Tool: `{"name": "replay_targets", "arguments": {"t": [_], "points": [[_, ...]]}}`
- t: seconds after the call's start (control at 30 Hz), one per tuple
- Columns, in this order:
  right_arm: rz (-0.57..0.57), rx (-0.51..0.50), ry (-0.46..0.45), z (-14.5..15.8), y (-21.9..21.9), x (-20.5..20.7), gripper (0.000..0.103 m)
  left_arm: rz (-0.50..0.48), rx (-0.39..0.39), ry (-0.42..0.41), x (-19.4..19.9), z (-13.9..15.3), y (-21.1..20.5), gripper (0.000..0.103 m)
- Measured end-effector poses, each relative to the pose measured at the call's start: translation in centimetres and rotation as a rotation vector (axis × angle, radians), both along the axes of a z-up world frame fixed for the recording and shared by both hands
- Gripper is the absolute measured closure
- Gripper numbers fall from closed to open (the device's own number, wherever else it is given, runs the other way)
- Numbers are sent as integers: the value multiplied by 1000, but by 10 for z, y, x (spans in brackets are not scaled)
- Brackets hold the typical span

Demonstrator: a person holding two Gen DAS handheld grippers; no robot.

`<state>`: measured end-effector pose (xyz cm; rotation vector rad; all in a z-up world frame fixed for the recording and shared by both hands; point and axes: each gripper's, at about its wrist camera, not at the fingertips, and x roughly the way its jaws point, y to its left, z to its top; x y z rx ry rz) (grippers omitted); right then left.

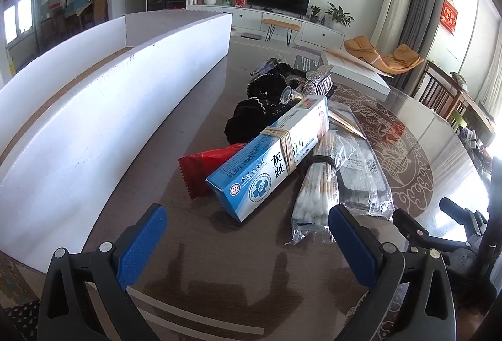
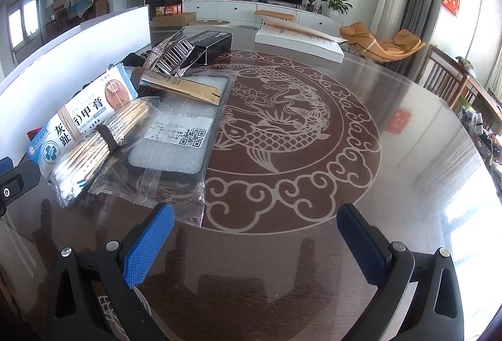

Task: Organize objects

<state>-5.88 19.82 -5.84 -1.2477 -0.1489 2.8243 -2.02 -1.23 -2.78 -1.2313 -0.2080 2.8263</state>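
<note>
A pile of small items lies on the glass-topped table [image 2: 392,133]. A blue and white ointment box [image 1: 266,155] bound with a rubber band rests on a red packet [image 1: 204,165] and black fabric [image 1: 251,118]. Beside it are a cotton swab bundle [image 1: 313,193] in plastic and a bagged phone case [image 2: 175,133]. A gold sachet [image 2: 182,86] and a rhinestone hair clip [image 2: 172,53] lie behind. My left gripper [image 1: 244,239] stands open just short of the box. My right gripper [image 2: 254,243] stands open over bare table, right of the pile.
A long white open box [image 1: 94,121] runs along the left of the table. A black carton [image 2: 213,41] and a flat white box [image 2: 298,41] sit at the far side. Wooden chairs [image 2: 455,83] stand at the right edge. The right gripper's body [image 1: 455,234] shows at lower right.
</note>
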Motion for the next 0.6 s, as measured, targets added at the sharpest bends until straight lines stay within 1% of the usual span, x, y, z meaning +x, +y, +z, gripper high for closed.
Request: {"name": "replay_targets", "arguments": {"t": [0.13,0.33,0.43,0.6], "points": [[-1,-16,6,1,2,1,0,3,-7,-2,0,0,1,0],[-2,-45,13,3,5,2,0,-19,-70,8,3,0,12,0],[0,-44,8,3,5,2,0,-33,-91,15,4,1,16,0],[-1,-22,3,2,2,1,0,-46,-84,15,5,2,15,0]]}}
